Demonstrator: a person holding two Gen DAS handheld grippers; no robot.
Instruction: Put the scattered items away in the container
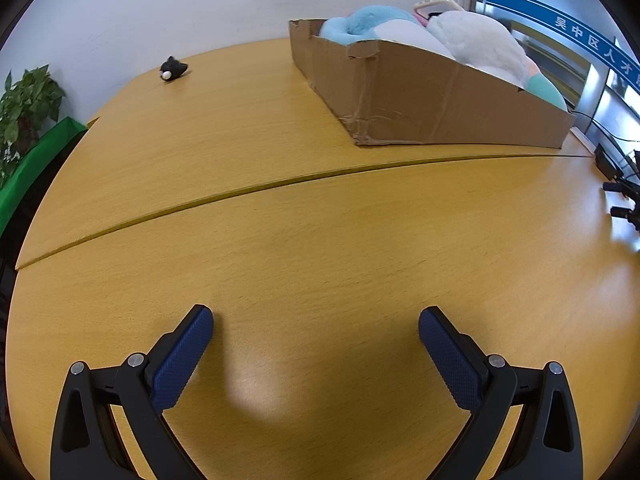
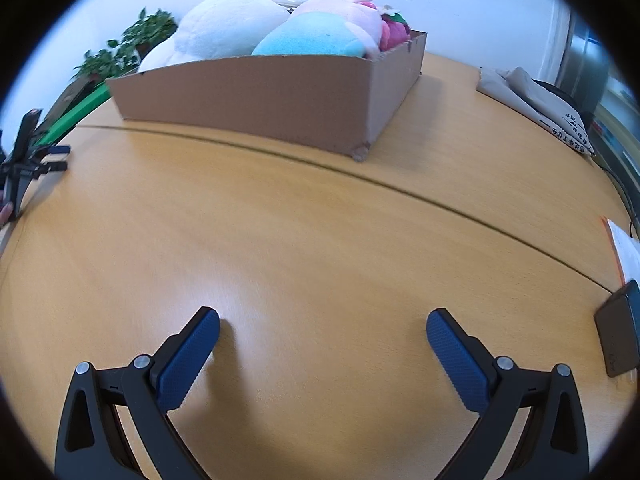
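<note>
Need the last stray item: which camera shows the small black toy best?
The left wrist view: the small black toy lies in the open on the far table, left of the cardboard box. The right wrist view doesn't show it.

Left gripper (image 1: pixel 316 318): jaws wide apart, nothing between them, low over the wooden table (image 1: pixel 320 240).
Cardboard box (image 1: pixel 400 96): far right, heaped with plush toys (image 1: pixel 472 40).
Small black toy (image 1: pixel 173 68): alone (far left).

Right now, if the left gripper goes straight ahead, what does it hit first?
Probably nothing soon: the left gripper points over bare table. The cardboard box lies ahead-right; depth unclear.
</note>
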